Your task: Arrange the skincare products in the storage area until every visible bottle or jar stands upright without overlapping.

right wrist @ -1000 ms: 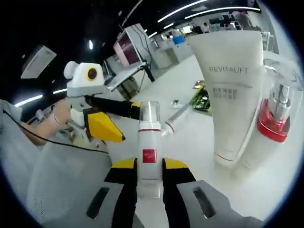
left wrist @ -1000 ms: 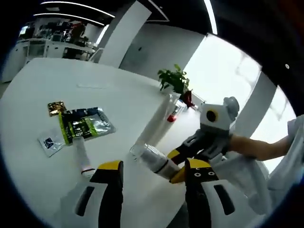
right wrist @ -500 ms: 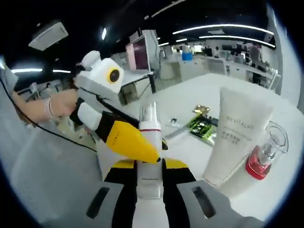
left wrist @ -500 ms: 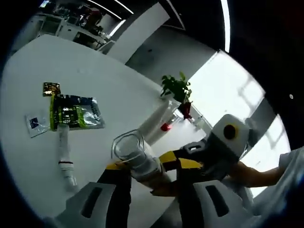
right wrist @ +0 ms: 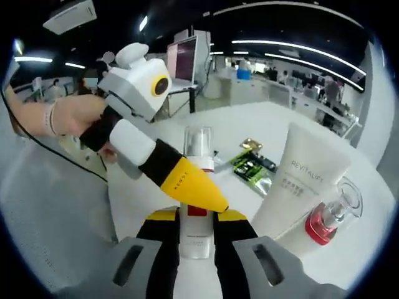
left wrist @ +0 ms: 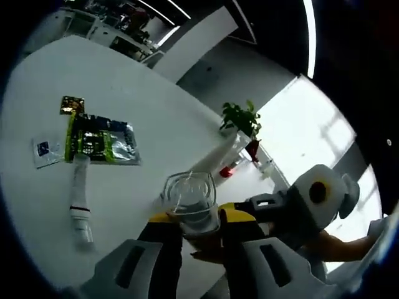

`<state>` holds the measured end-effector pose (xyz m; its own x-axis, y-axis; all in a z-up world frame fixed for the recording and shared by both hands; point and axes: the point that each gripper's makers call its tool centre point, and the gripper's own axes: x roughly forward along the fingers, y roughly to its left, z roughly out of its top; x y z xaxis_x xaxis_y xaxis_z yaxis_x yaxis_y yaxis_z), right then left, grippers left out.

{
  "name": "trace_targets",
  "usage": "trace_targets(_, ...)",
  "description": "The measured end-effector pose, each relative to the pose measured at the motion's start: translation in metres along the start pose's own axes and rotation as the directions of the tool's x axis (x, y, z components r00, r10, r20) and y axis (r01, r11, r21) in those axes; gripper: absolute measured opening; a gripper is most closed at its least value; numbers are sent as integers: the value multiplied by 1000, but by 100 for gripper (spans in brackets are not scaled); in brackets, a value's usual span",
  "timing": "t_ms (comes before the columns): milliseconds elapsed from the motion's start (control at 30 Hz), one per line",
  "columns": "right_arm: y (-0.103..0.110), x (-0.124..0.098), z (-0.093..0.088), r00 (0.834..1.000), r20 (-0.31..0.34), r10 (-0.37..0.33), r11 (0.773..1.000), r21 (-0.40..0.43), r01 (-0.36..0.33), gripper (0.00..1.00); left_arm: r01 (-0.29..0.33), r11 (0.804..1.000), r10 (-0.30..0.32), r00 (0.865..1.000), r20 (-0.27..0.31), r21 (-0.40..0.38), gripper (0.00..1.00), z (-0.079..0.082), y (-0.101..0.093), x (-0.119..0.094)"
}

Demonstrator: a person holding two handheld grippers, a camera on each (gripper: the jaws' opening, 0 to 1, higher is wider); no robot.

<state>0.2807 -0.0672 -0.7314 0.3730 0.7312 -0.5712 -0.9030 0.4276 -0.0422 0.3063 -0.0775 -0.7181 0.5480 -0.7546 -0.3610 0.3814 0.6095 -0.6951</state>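
Both your grippers pinch one white pump bottle with a clear cap, held above the desk, the right gripper at its body and the left gripper at the cap, while a soft matte tube and a glassy red-necked bottle stand upright together.

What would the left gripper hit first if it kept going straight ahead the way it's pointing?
The clear-capped bottle, already between the left gripper jaws. Beyond it lies bare white table, though depth is hard to judge.

White table: green sachets, slim tube lying flat; big tube, red-capped bottle upright.
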Motion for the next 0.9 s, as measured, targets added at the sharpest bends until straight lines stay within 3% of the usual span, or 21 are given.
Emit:
trace_targets(167, -1, 1, 1, 1000, 2, -6, 1000, -9, 6, 21, -7, 998, 6, 1000, 14, 69, 16, 2, -4, 0)
trace_targets(333, 2, 5, -7, 1000, -27, 8, 1000, -16, -9, 21, -23, 980, 27, 999, -18, 197, 16, -3, -4, 1)
trace_targets(400, 2, 5, -9, 999, -36, 12, 1000, -23, -13, 21, -31, 978, 36, 999, -23, 206, 16, -4, -3, 1)
trace_targets(433, 2, 5, -10, 999, -41, 9, 1000, -26, -10, 20, -46, 972, 52, 998, -20, 232, 16, -3, 0, 0)
trace_targets(533, 2, 3, -12, 999, -47, 14, 1000, -24, -15, 20, -141, 921, 167, 985, -40, 362, 16, -6, 23, -4)
trace_targets(667, 1, 1, -8, 999, -29, 17, 1000, -20, -17, 20, -145, 919, 176, 983, -53, 367, 16, -10, 26, -5)
trace_targets(733, 1, -1, -3, 1000, -5, 24, 1000, -1, -24, 20, -169, 890, 213, 975, -57, 422, 16, -11, 30, -6)
trace_targets(800, -1, -3, 1, 1000, 10, 17, 1000, 5, -17, 20, -203, 850, 262, 963, -57, 486, 16, -12, 36, -7)
trace_targets(867, -4, -4, 4, 999, 35, 14, 1000, 15, -15, 21, -234, 790, 311, 950, -42, 566, 16, -9, 45, -10)
trace_targets(900, -4, -4, 8, 998, 58, 17, 1000, 22, -18, 21, -224, 783, 310, 949, -52, 580, 16, -11, 44, -9)
